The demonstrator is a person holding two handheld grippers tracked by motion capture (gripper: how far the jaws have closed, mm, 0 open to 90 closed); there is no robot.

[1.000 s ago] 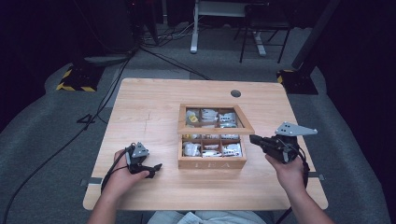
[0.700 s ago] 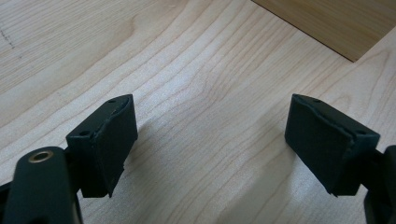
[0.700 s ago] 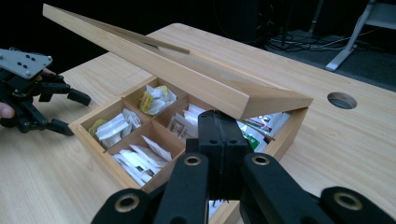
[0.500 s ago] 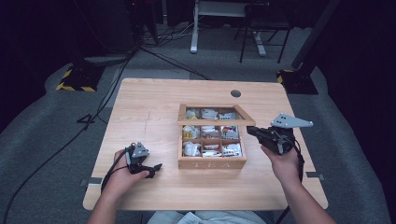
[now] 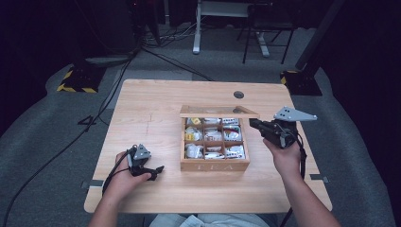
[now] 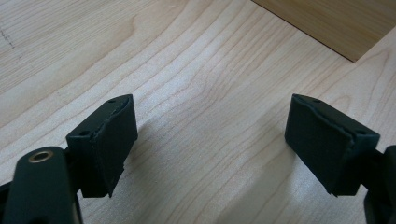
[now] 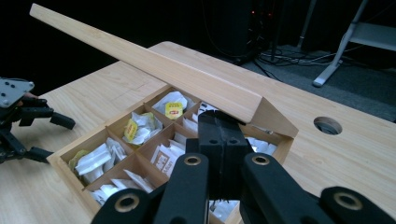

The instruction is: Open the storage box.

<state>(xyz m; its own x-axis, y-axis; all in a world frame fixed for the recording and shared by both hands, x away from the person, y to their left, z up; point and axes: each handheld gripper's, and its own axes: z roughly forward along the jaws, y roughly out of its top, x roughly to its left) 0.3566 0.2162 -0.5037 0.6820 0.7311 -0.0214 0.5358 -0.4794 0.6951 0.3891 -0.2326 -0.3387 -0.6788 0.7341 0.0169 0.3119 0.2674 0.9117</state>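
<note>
- Right gripper [image 5: 253, 124] sits right of centre in the high view, jaws pressed together with nothing between them, tips tucked under the right edge of the lid [image 5: 218, 111].
- Lid is partly raised over the tea box [image 5: 214, 165]; in the right gripper view it runs as a long slanted board from the upper left of the frame down to the centre, its near corner just above the closed jaws.
- Box sits at the centre of the table [image 5: 151, 118] in the high view, its long axis running from the bottom of the frame toward the top, the lid's long axis running left to right across the far end.
- Left gripper [image 5: 158, 171] rests at lower left on the wood, jaws wide apart, bare table between them, well apart from the box.
- Front wall of the box reads "TEA" in the high view, faint.
- Compartments hold white sachets [image 7: 95, 161], some with yellow labels [image 7: 174, 110]; their print is too small to read.
- Rear compartments are partly hidden under the lid; whether the jaws actually touch the lid I cannot tell.
</note>
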